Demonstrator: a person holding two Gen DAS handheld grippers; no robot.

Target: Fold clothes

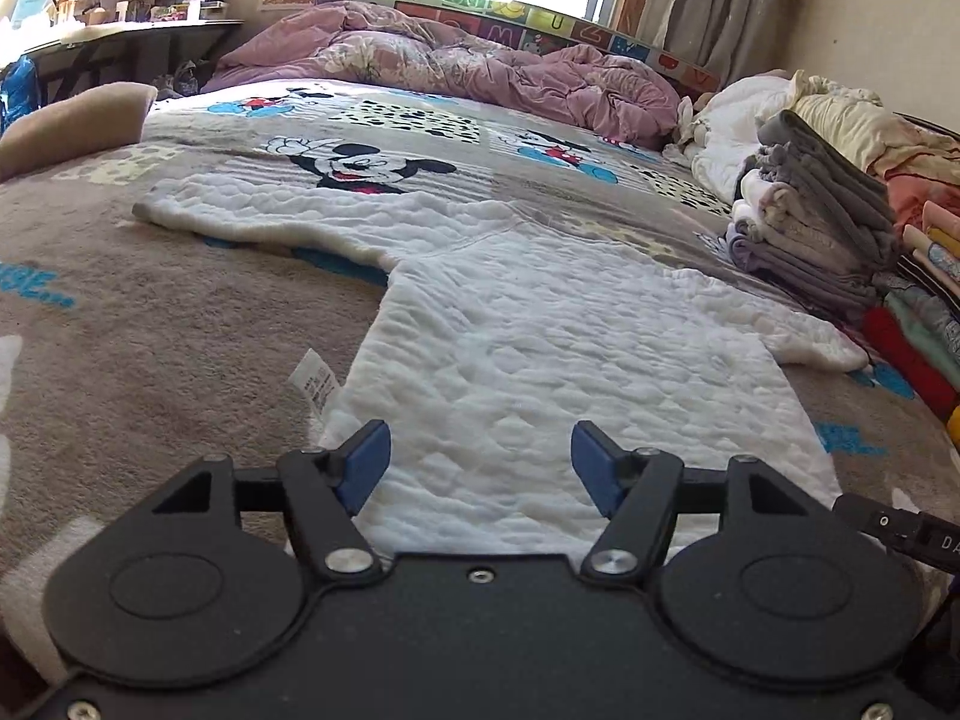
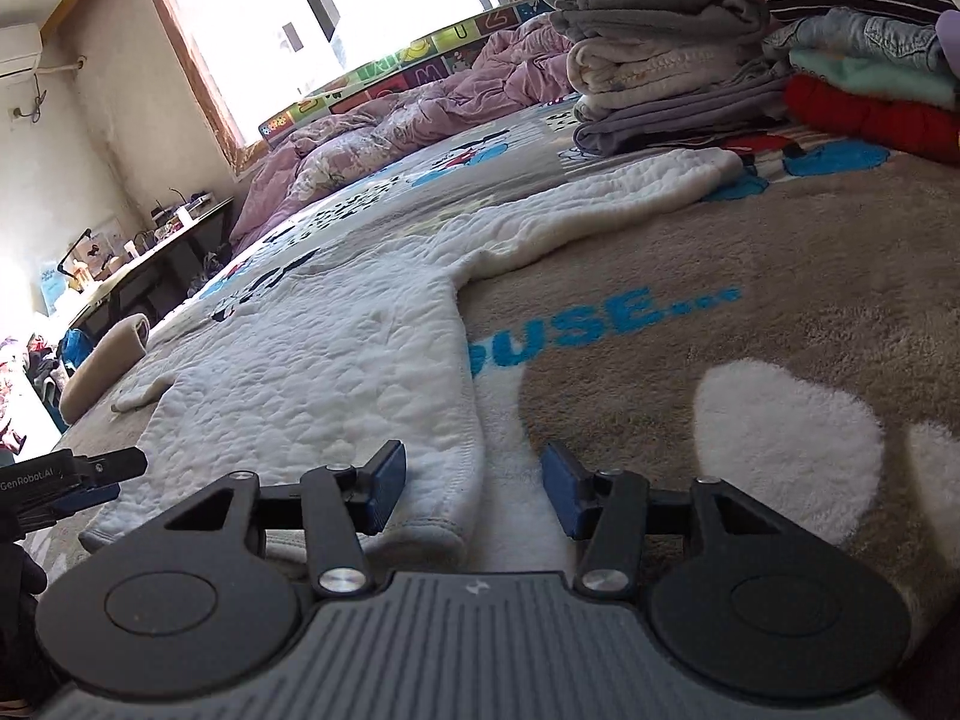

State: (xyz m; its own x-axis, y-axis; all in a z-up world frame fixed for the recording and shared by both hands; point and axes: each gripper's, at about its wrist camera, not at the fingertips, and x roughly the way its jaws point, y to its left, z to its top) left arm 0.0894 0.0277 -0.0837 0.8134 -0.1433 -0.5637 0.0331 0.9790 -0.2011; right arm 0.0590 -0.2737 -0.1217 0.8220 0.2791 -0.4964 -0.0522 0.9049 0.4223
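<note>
While both tongs, left [image 1: 480,468] and right [image 2: 474,495], gape spread, one white garment [image 1: 540,348] lies flat.

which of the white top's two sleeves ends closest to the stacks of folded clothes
The sleeve stretched toward the right side of the bed: its cuff lies right beside the folded grey stack. The other sleeve reaches away toward the beige cushion.

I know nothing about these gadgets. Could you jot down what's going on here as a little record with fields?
Place: bed with a cartoon-mouse blanket
Garment: white quilted top, spread flat, sleeves out to both sides
Left gripper: open, over the hem, holding nothing
Right gripper: open, at the hem's right corner, holding nothing
Nearby: stack of folded clothes beyond the right sleeve; rumpled pink quilt at the far end
Folding: not yet begun
</note>
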